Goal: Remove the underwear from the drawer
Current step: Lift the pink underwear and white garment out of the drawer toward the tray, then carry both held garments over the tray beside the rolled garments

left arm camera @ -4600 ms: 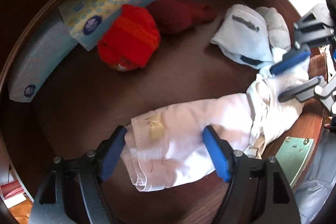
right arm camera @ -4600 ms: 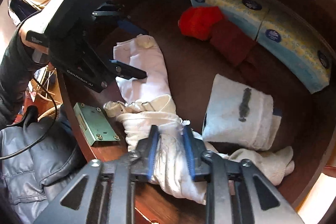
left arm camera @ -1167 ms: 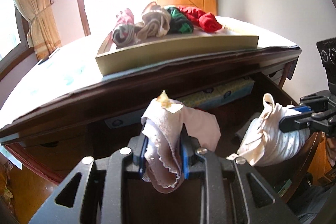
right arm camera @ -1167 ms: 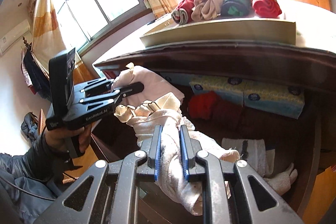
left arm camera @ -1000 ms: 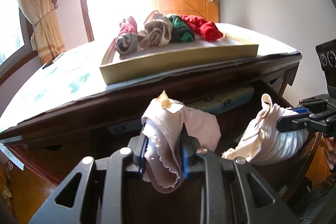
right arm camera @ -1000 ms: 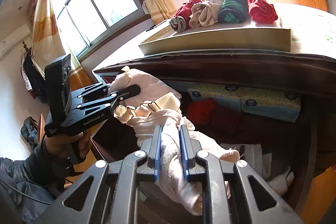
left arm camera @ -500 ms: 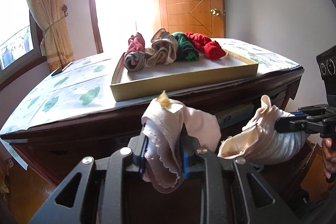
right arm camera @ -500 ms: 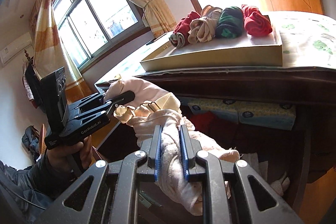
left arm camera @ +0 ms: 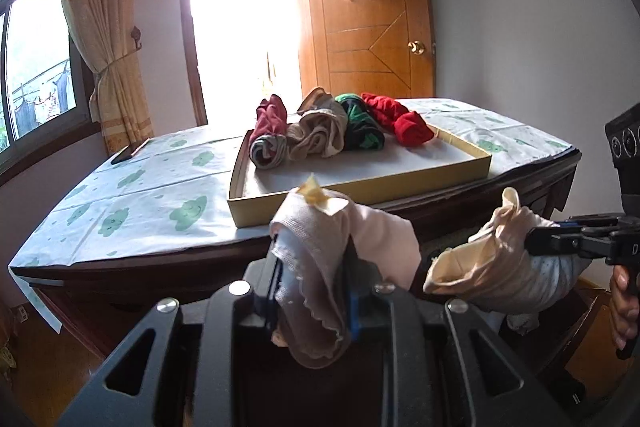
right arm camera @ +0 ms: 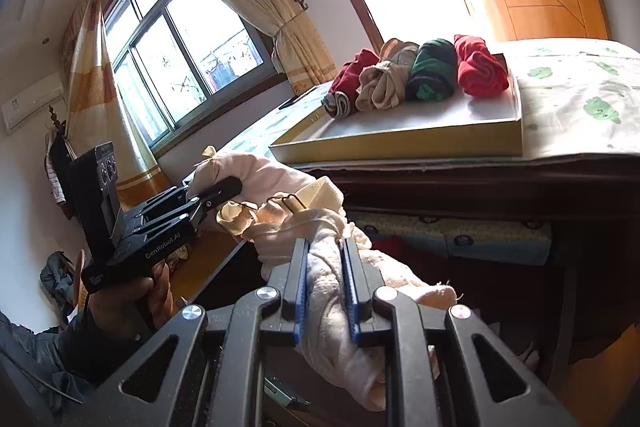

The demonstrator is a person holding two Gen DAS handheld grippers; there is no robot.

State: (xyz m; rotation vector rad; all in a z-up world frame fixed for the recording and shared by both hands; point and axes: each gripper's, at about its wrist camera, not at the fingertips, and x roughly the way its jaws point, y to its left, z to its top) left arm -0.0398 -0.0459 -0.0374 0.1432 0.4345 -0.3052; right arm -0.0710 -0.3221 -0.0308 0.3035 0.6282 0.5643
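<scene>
My left gripper (left arm camera: 312, 279) is shut on the pale pink end of a piece of white underwear (left arm camera: 316, 267), held up in front of the table's front edge. My right gripper (right arm camera: 325, 263) is shut on the other, cream end of the underwear (right arm camera: 328, 291). It also shows at the right in the left wrist view (left arm camera: 560, 243), with the cream bundle (left arm camera: 492, 267) in it. The left gripper shows at the left in the right wrist view (right arm camera: 216, 193). The open drawer (right arm camera: 460, 243) lies below and behind the cloth.
A shallow yellow tray (left arm camera: 360, 187) on the table holds several rolled garments (left arm camera: 328, 131), also seen in the right wrist view (right arm camera: 416, 75). A cloud-print cloth (left arm camera: 140, 203) covers the table. Tissue packs (right arm camera: 480, 233) line the drawer's back.
Both grippers have lifted the underwear out of the drawer and up to table height. Both stay shut on it.
</scene>
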